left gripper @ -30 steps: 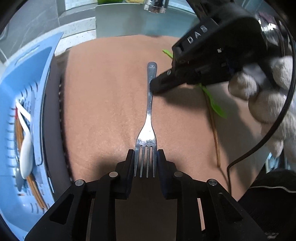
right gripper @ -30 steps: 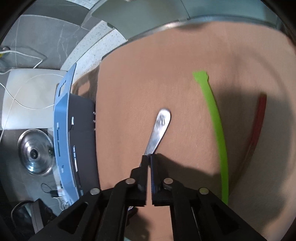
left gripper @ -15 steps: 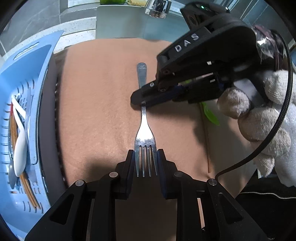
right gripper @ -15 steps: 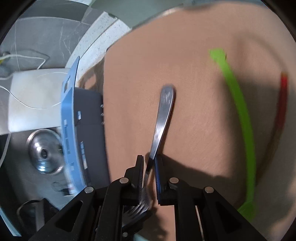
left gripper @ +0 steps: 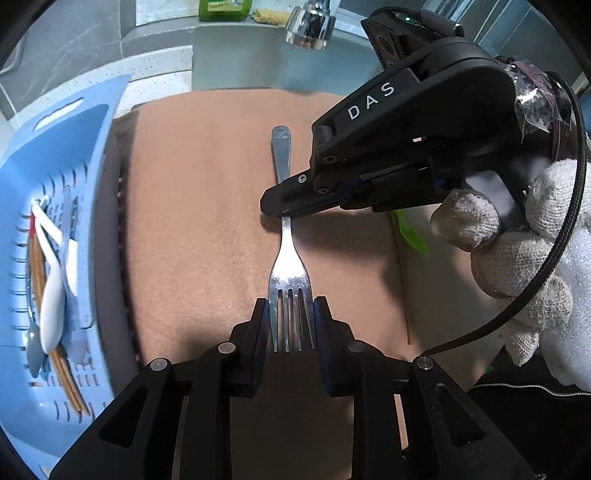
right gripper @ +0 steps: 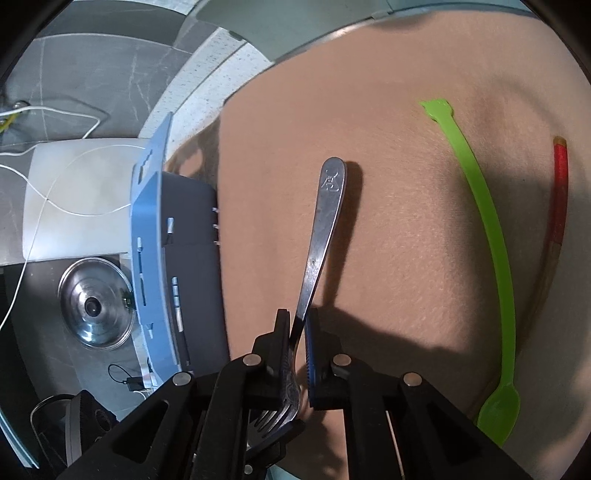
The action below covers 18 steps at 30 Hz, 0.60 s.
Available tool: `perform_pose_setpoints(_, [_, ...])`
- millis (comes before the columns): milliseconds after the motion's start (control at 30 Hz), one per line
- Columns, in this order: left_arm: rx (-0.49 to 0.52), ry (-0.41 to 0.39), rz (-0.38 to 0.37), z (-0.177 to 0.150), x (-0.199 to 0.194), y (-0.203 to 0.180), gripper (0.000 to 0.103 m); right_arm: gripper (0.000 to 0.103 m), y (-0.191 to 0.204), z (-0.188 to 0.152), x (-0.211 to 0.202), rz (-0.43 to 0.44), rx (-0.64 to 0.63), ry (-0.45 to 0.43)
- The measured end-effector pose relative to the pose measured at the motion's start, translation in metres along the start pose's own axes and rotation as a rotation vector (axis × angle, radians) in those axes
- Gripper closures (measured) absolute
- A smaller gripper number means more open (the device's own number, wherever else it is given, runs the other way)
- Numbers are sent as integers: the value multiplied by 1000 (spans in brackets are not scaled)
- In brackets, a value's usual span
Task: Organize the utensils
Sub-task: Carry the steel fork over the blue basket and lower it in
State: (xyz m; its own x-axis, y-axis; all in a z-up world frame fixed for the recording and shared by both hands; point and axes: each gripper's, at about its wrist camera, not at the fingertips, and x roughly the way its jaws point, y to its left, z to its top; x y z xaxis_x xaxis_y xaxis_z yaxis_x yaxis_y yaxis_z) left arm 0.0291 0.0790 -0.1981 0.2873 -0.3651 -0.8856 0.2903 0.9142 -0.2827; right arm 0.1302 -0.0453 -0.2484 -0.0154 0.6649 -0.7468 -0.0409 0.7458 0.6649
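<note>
A steel fork [left gripper: 286, 236] lies over a tan mat [left gripper: 199, 221], handle pointing away. My left gripper [left gripper: 291, 325] is shut on the fork's tines, one finger on each side. My right gripper [left gripper: 275, 210] comes in from the right and its jaws stand around the fork's neck; in the right wrist view [right gripper: 299, 332] the fork's neck [right gripper: 317, 243] passes between the narrowly parted fingers, and I cannot tell whether they press it. A green plastic spoon [right gripper: 491, 258] and a red-tipped chopstick [right gripper: 559, 184] lie on the mat to the right.
A blue slotted basket [left gripper: 96, 155] stands at the mat's left edge, holding a white spoon [left gripper: 51, 295], wooden chopsticks and other utensils. A sink faucet [left gripper: 310, 22] and green bottle are behind. A steel pot lid [right gripper: 96, 306] sits below the counter at left.
My right gripper moved from the handle's end down to the fork's neck and its fingers now straddle it. The left gripper kept its hold on the tines.
</note>
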Motion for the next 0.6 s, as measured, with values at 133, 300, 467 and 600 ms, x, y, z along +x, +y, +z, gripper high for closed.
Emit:
perform_pose_setpoints(133, [7, -29, 20, 1, -15, 4, 81, 96, 15, -2, -6, 23, -22, -15])
perform_pose_setpoints(300, [-6, -75, 40, 2, -44, 19, 81, 96, 48, -3, -9, 55, -74, -36])
perform_pose_setpoints(467, [-36, -117, 74, 0, -69, 46, 81, 97, 88, -2, 1, 81, -129, -34])
perform_pose_setpoints(600, [-63, -140, 109, -3, -79, 73, 81, 97, 123, 2, 16, 86, -180, -26])
